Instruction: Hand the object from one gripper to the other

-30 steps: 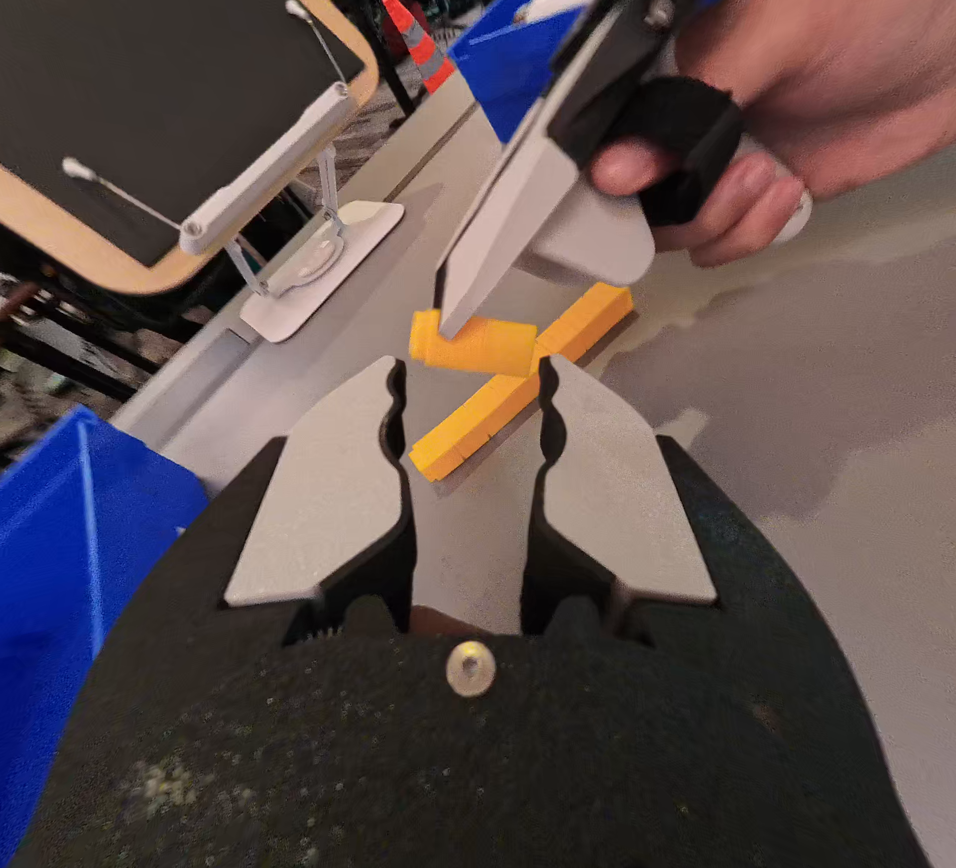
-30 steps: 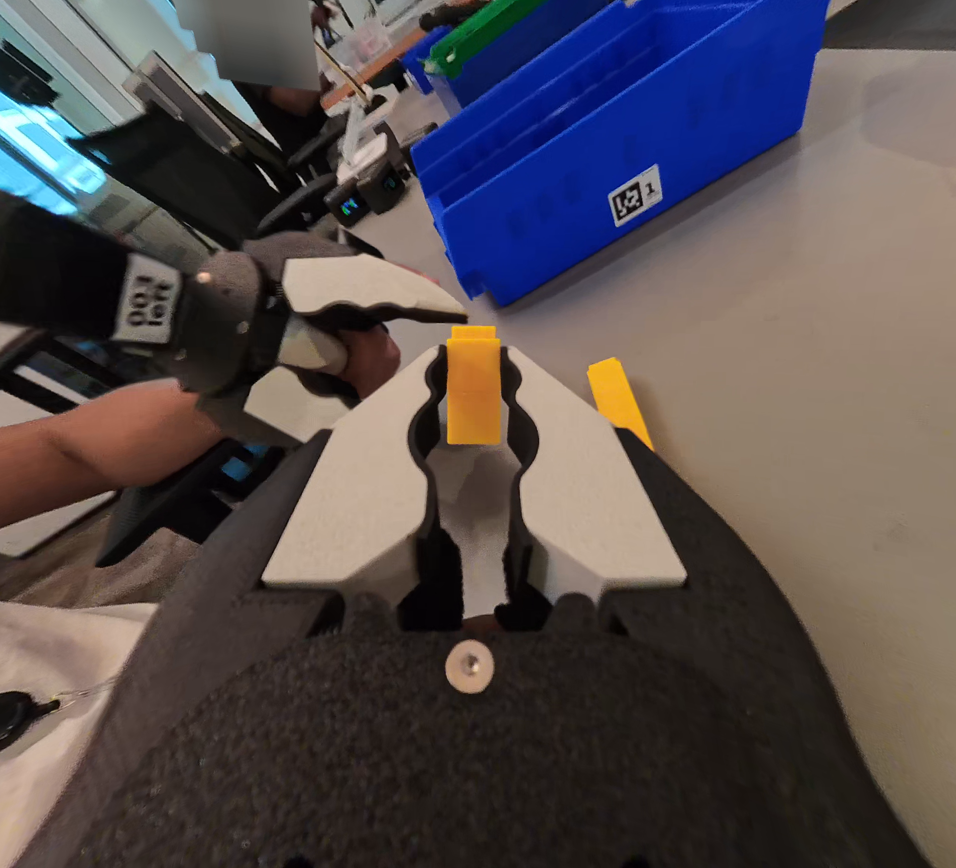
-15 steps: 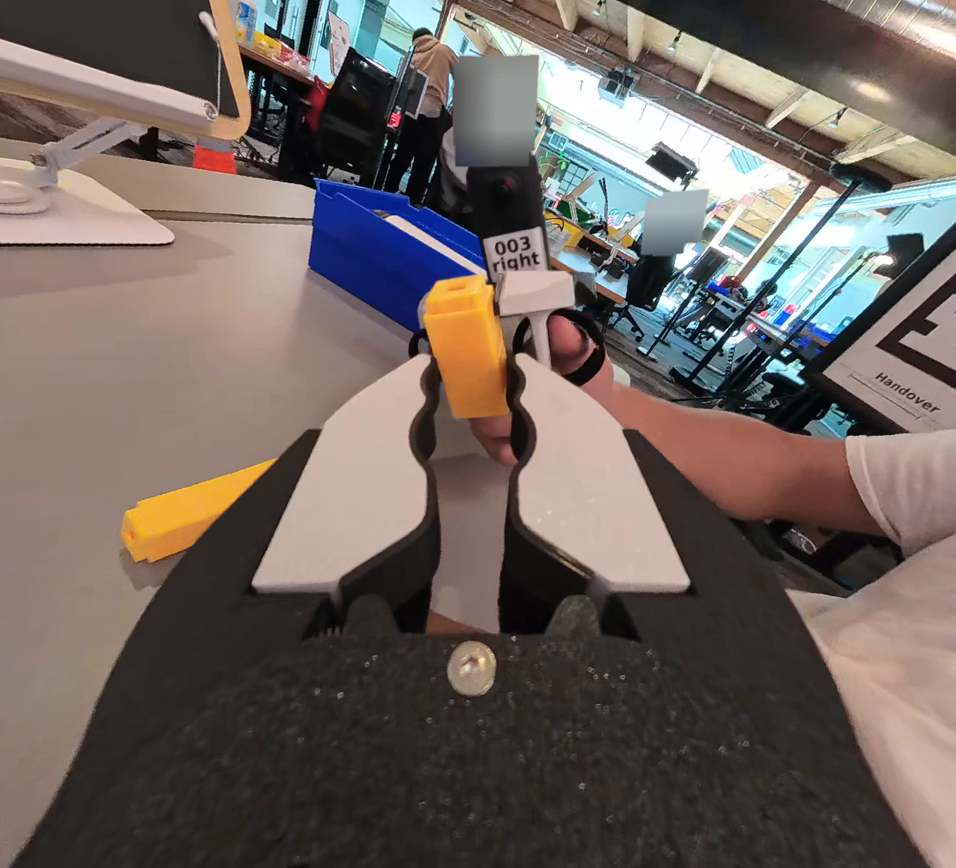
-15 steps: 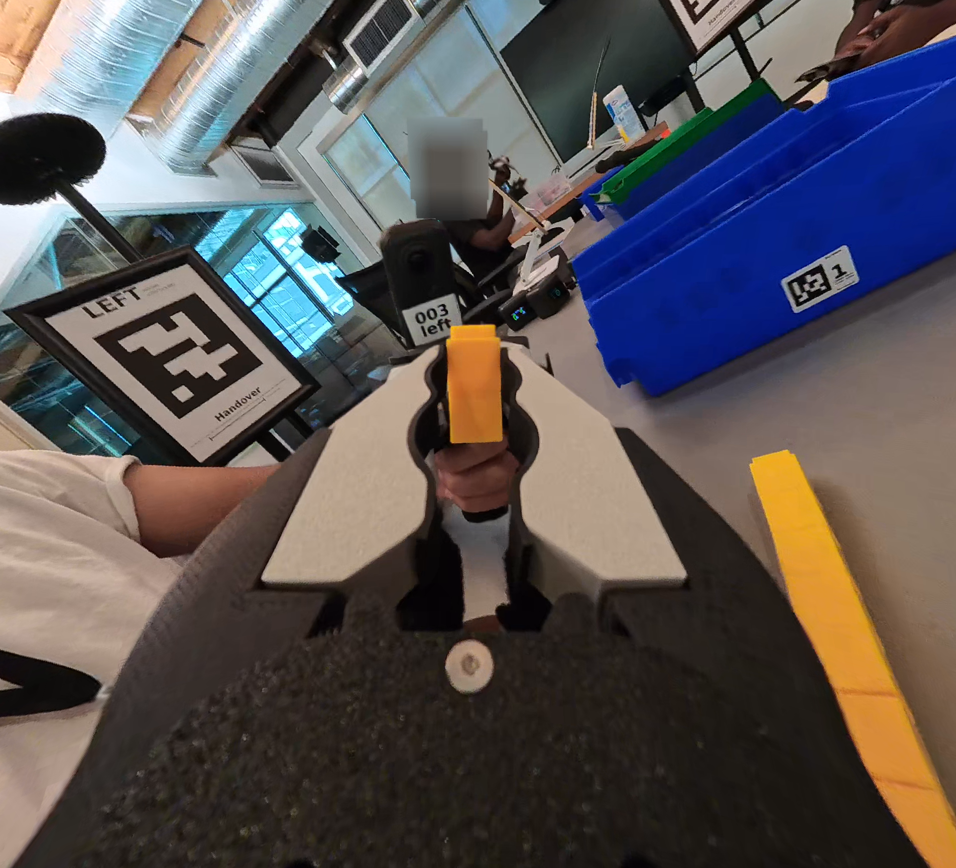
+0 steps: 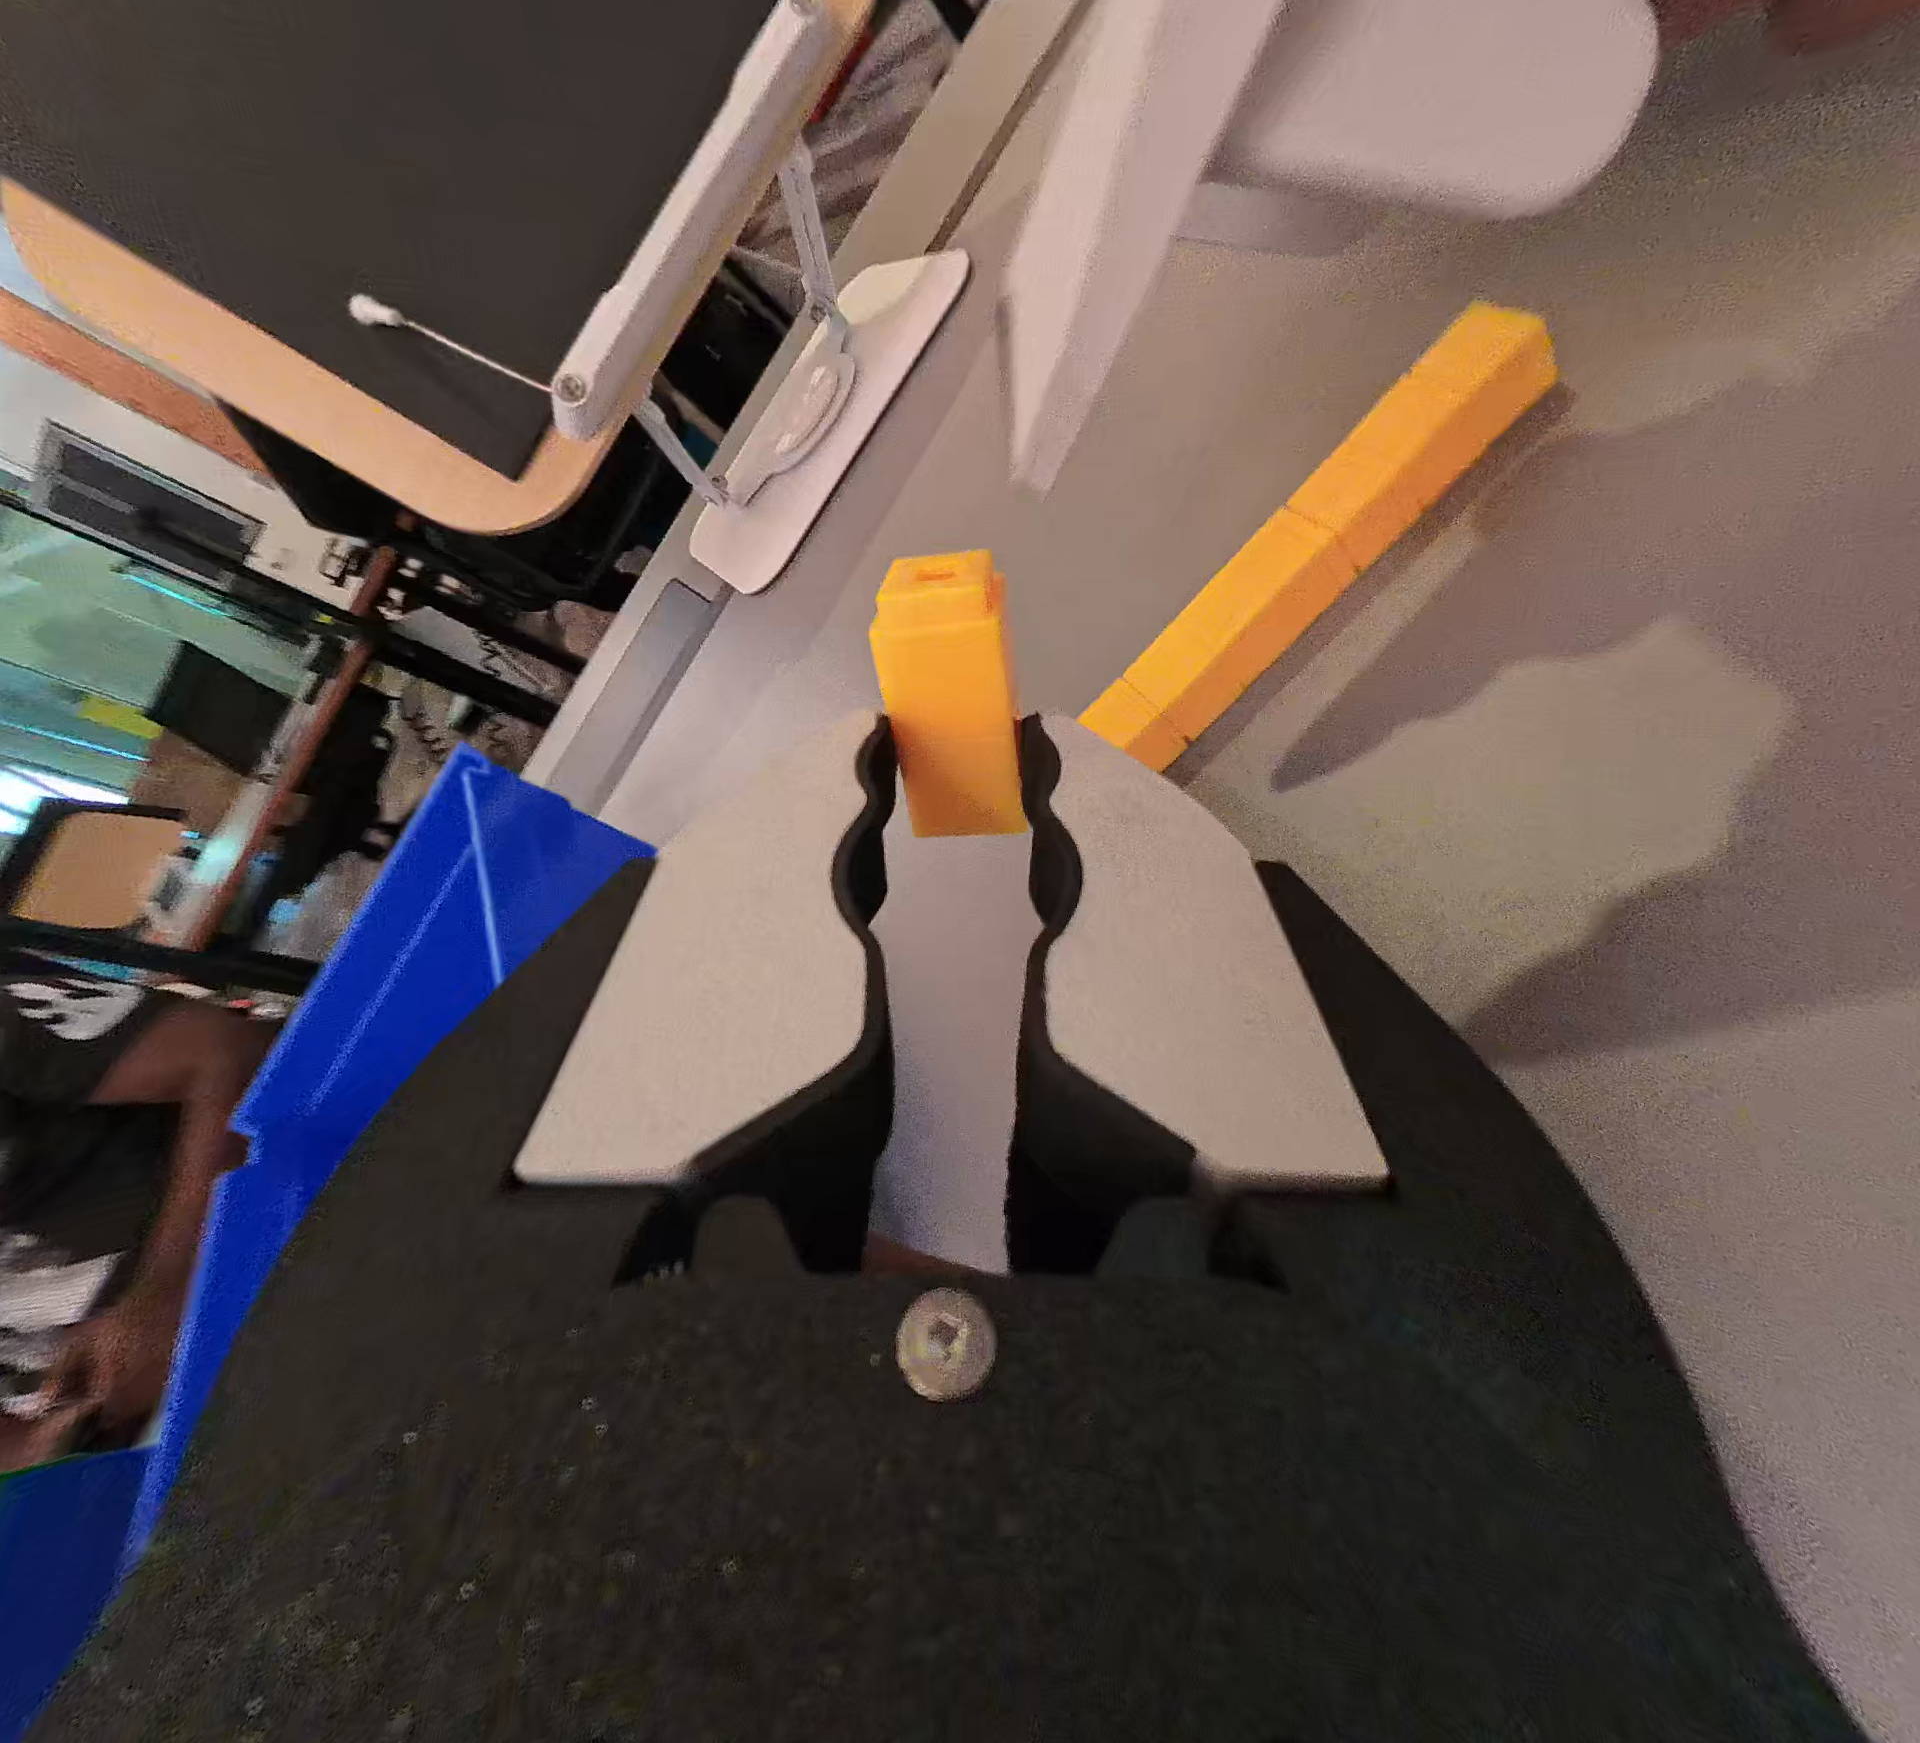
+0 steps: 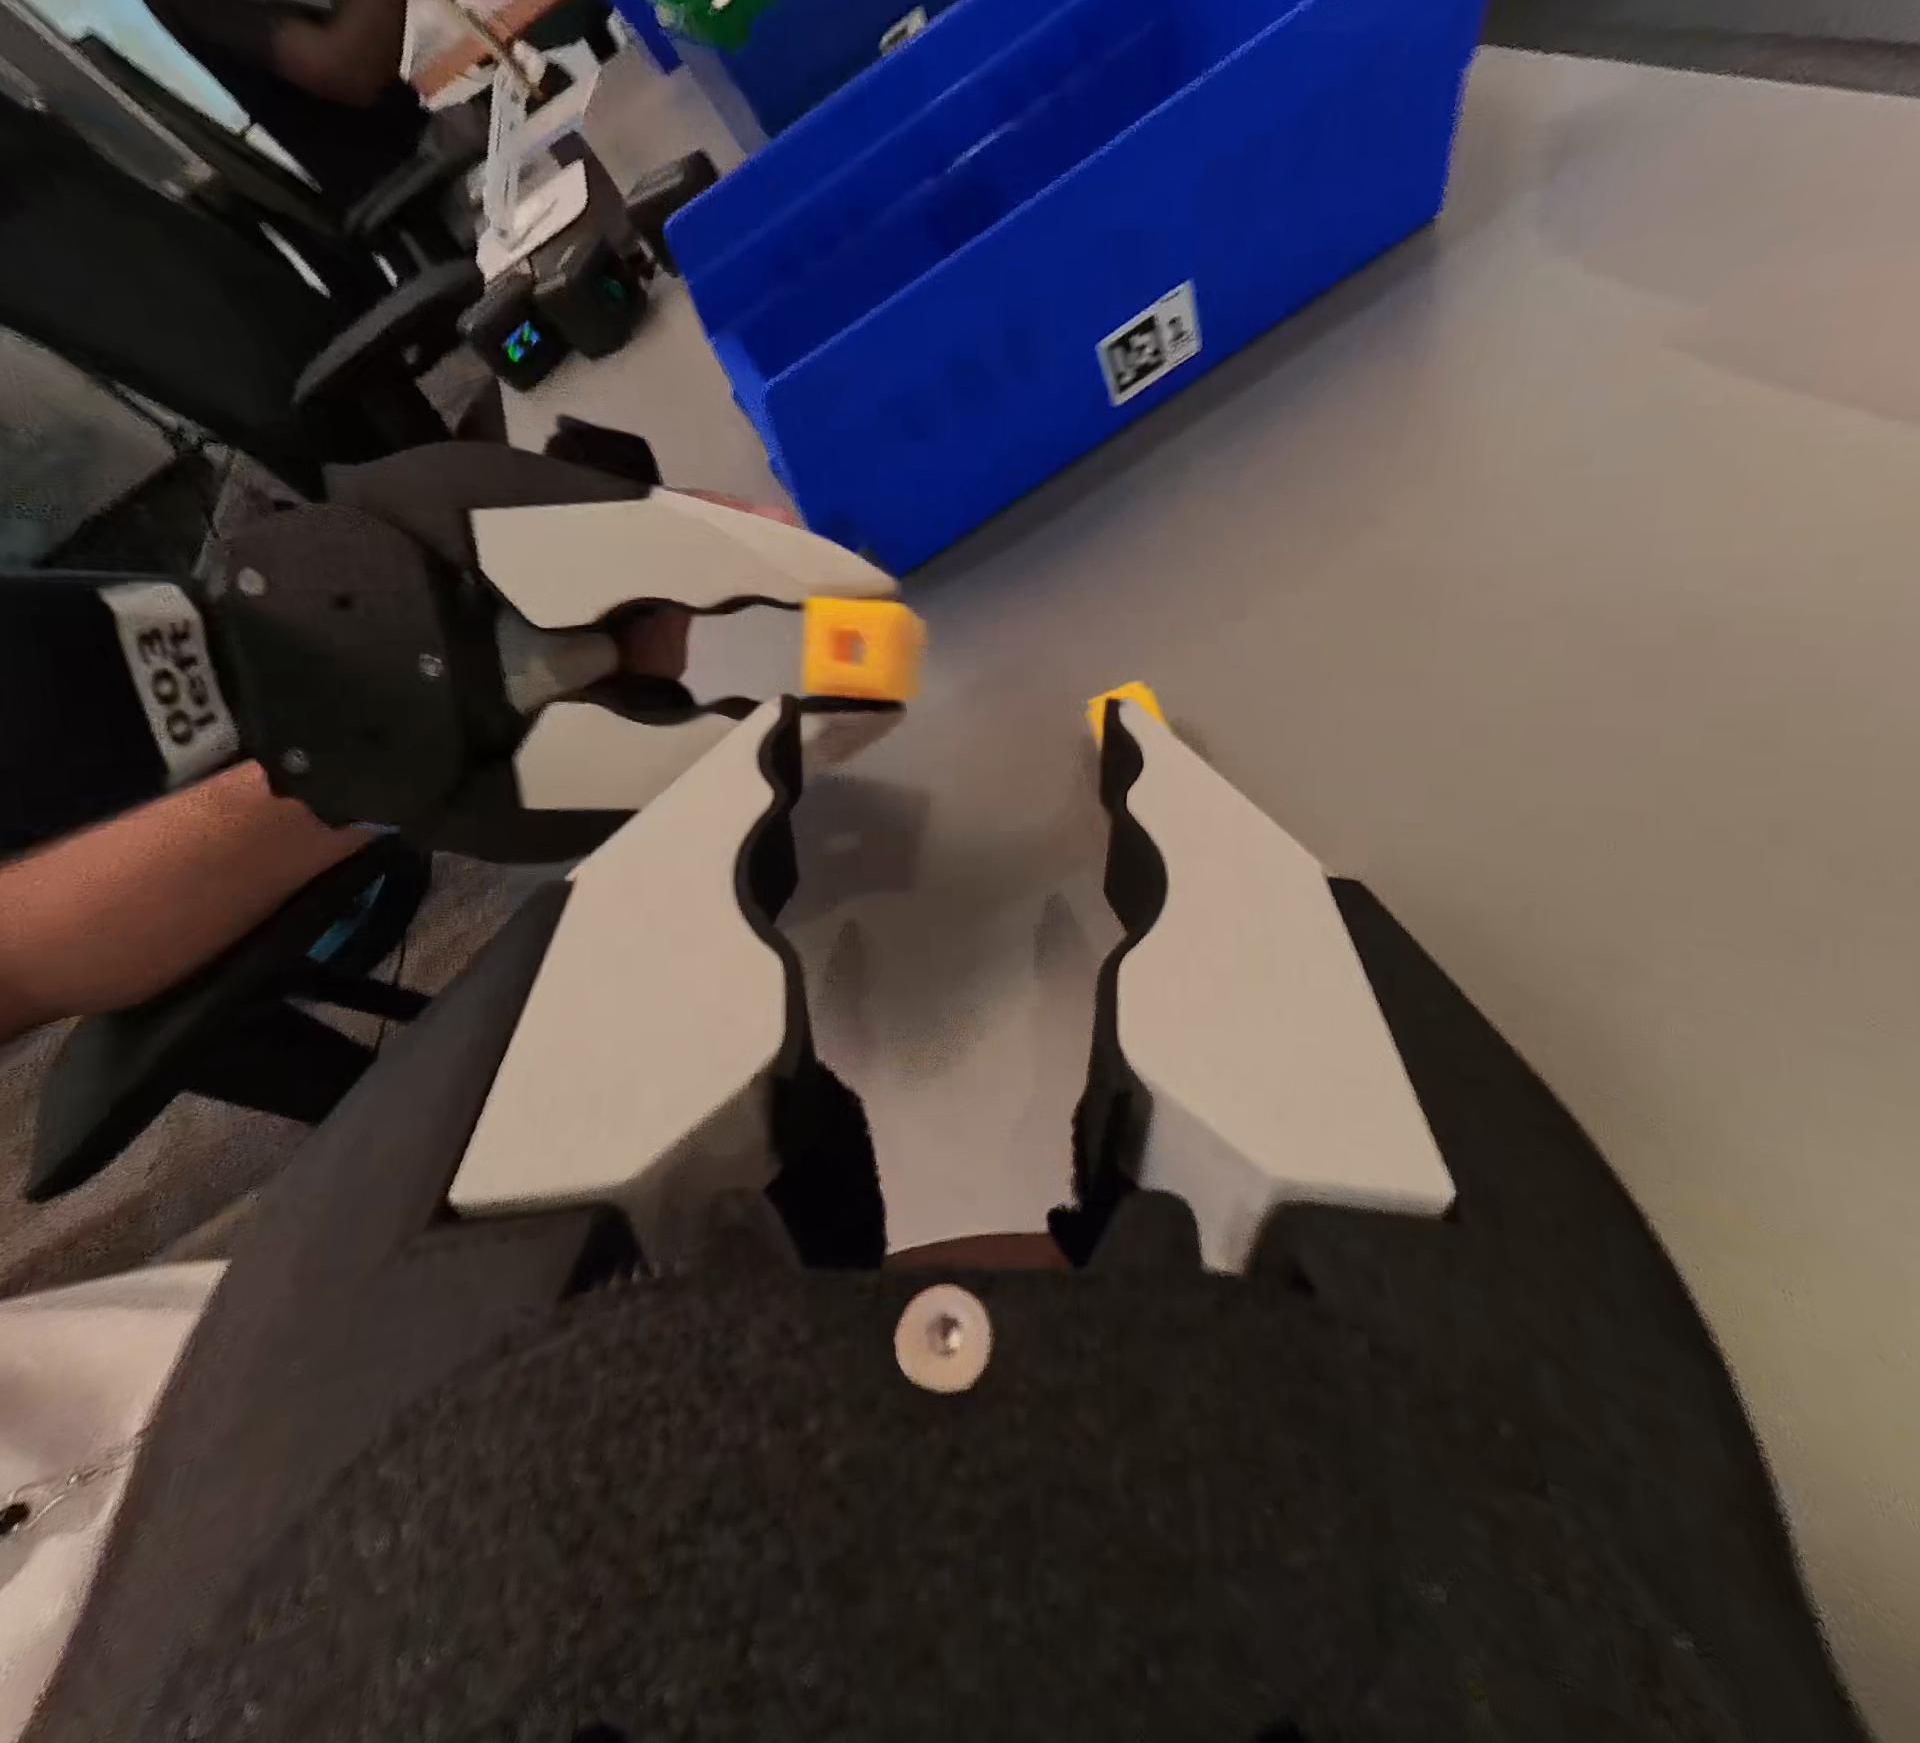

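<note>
Pinched only by its lower end in the left gripper [image 5: 954, 774], the short orange block [image 5: 945, 685] could be twisted loose above the grey surface [image 5: 1662, 862] if bumped by the right gripper [image 6: 940, 727], whose fingers [image 6: 665, 945] are spread and empty.

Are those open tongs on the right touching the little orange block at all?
Apart. The right wrist view shows the right tongs spread wide and empty, while the orange block sits off to their side, clamped in the left tongs.

A short yellow block [image 5: 951, 706], square in section with a small hole in its far end, sits clamped between the left hand-held gripper [image 5: 954, 763] tips, off the grey counter [image 5: 1558, 862].
</note>
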`<state>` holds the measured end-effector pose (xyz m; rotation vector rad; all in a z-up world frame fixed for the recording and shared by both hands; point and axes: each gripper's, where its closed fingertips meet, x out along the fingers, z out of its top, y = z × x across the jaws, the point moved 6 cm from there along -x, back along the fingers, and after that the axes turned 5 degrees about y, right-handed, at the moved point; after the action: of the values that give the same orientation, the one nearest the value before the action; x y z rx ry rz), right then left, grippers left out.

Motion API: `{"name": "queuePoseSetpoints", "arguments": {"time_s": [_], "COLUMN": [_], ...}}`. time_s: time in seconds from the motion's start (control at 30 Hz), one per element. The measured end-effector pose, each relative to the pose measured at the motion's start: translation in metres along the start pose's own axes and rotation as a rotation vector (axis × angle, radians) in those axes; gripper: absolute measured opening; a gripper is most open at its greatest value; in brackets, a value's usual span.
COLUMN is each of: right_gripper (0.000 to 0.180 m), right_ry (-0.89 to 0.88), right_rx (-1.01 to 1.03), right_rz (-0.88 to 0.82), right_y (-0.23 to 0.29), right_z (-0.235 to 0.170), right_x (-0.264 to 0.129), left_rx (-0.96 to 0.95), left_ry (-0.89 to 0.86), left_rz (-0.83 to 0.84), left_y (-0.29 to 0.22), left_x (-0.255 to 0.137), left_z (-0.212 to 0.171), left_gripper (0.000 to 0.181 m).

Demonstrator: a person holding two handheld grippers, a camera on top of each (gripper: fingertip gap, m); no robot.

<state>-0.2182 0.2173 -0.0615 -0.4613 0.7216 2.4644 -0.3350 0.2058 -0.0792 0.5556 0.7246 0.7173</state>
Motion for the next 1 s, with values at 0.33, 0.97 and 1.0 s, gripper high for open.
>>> {"name": "queuePoseSetpoints", "arguments": {"time_s": [0.33, 0.97, 1.0], "right_gripper": [0.022, 0.021, 0.021], "right_ry": [0.070, -0.185, -0.182], "right_rx": [-0.079, 0.603, 0.649], "right_rz": [-0.048, 0.907, 0.976], "right_y": [0.017, -0.008, -0.004], "right_z": [-0.010, 0.004, 0.003], "right_x": [0.025, -0.022, -0.020], "left_rx": [0.135, -0.332, -0.374], "left_ry": [0.016, -0.362, -0.397], "left_rz": [0.039, -0.271, -0.308], "left_y": [-0.017, -0.003, -0.003], "left_x": [0.000, -0.023, -0.026], "left_z": [0.007, 0.019, 0.023], "left_gripper": [0.022, 0.033, 0.033]}}
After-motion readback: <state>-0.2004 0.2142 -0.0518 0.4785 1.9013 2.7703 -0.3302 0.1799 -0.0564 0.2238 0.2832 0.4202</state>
